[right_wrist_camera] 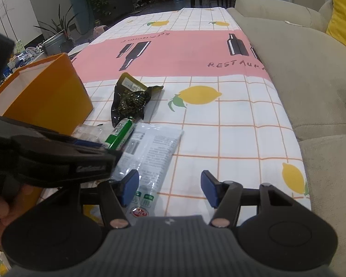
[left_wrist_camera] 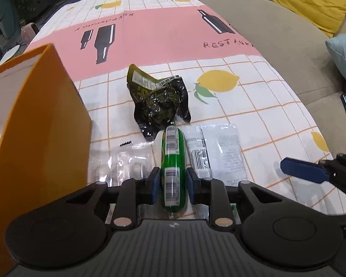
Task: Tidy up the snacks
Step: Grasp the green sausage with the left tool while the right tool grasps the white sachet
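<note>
Checked white cloth printed with lemons and a pink band of black bottles covers the worktop, which runs to the upper middle of both views with much bare room in its centre and right half. Along the right of the frame its edge meets a beige fabric sofa carrying a yellow cushion; at the upper left the edge drops to a dim floor with potted plants.

A tall orange box with a white inside stands at the left of the frame, its wall close beside the snacks and closing off that side. Low in the middle of the left wrist view, the left claw has its blue pads against both sides of a green cylindrical snack tube with barcode labels, which lies on the cloth pointing away from the camera. No earlier view is given, but the pads look pressed on it.

Touching the tube's right side lies a flat white printed sachet; on its left lies a clear plastic packet. Just beyond the tube's far tip sits a crumpled black foil snack bag with yellow print.

In the right wrist view the right claw hangs with its blue pads well apart and nothing between them, over the near end of the white sachet and bare cloth. The left tool crosses the left of that frame.
</note>
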The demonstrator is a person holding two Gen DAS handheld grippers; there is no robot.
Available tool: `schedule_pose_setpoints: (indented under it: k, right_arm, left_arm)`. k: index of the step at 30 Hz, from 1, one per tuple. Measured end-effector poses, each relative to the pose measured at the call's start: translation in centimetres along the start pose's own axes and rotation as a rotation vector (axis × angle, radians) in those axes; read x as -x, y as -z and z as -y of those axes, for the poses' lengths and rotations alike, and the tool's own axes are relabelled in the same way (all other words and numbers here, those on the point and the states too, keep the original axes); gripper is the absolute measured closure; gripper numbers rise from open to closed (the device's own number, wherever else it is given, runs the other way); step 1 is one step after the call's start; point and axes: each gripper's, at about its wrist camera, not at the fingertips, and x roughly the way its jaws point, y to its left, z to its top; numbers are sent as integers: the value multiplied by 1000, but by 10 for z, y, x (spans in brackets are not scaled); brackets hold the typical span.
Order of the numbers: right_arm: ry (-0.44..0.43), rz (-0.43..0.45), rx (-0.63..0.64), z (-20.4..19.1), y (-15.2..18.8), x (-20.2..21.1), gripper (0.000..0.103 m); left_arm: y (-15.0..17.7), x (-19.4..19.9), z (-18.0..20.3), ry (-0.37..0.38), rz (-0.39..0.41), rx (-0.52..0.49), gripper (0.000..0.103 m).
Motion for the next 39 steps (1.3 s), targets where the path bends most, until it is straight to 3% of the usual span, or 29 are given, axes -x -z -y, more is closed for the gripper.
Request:
schedule_pose_setpoints:
  k: [5, 11, 17, 19, 23, 25, 27, 36, 38, 39]
  right_arm:
    - [0, 2, 10, -2, 1, 2, 45]
    - [8, -34, -28, 0, 7, -2, 45]
    - [-37, -31, -28, -14, 12, -3, 33]
    - [-36, -42, 6, -23, 14, -6, 29]
    - [19, -38, 109, -39, 20, -10, 30]
    - [35, -40, 139, -38, 21, -9, 40]
    - [59, -51, 152, -35, 22, -5, 43]
    - [84, -111, 157, -9, 36, 13, 42]
    - [85, -94, 167, -10, 33, 11, 39]
    - [88, -78, 179, -12, 32, 10, 33]
  left_arm:
    - [1, 2, 2, 53, -13, 15, 78]
    - [9, 10, -5, 85, -59, 104, 79]
    - [14, 15, -24, 101, -116, 253, 79]
    - [15, 15, -23, 97, -114, 246, 79]
    - [18, 16, -20, 83, -111, 235, 79]
    - [19, 17, -20, 83, -114, 236, 79]
    - [22, 19, -20, 83, -113, 233, 79]
    - [33, 23, -8, 48, -65, 124, 77]
    - [33, 23, -6, 31, -51, 107, 73]
    - [34, 23, -5, 26, -44, 100, 73]
